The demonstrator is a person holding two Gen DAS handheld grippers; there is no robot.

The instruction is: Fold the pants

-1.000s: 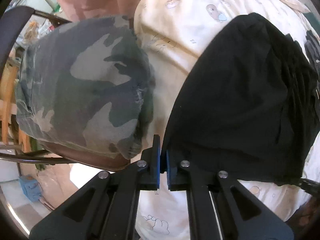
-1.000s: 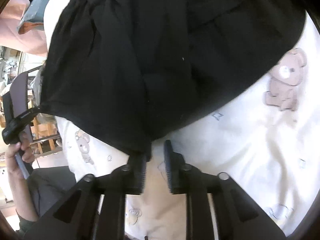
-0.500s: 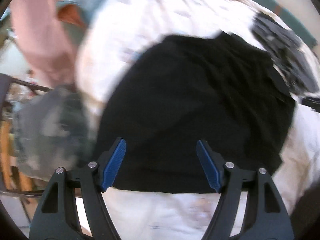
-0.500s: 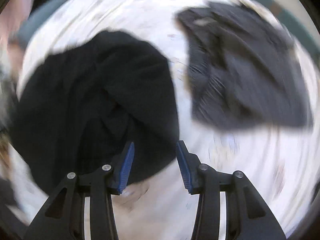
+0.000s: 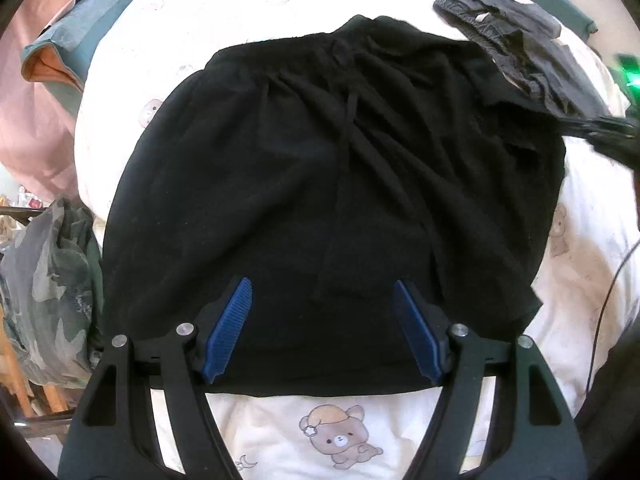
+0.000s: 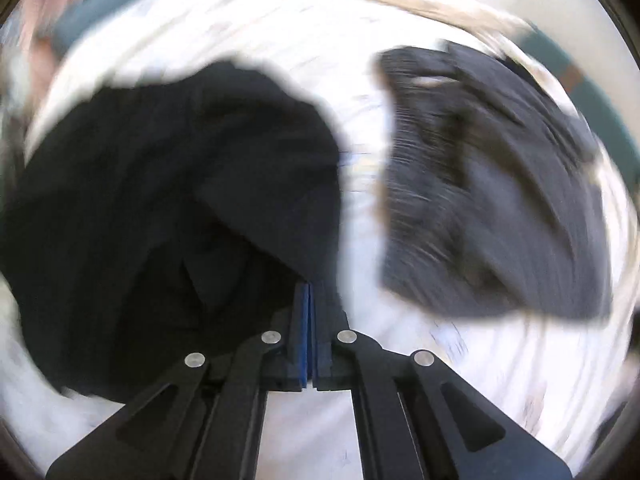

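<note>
Black pants lie spread flat on a white bear-print sheet, drawstring down the middle. My left gripper hovers open over their near hem, blue pads wide apart with nothing between them. In the blurred right wrist view, my right gripper is shut at the right edge of the black pants. A fold of the fabric runs up into its pads.
A crumpled grey garment lies at the far right of the bed, and shows blurred as the grey garment right of the pants. A camouflage garment hangs at the left, beside a pink cloth and a blue-green cushion.
My left gripper let go of the pants' corner, opened wide and swung over the middle of the near hem. My right gripper moved to the pants' right edge and shut there.
</note>
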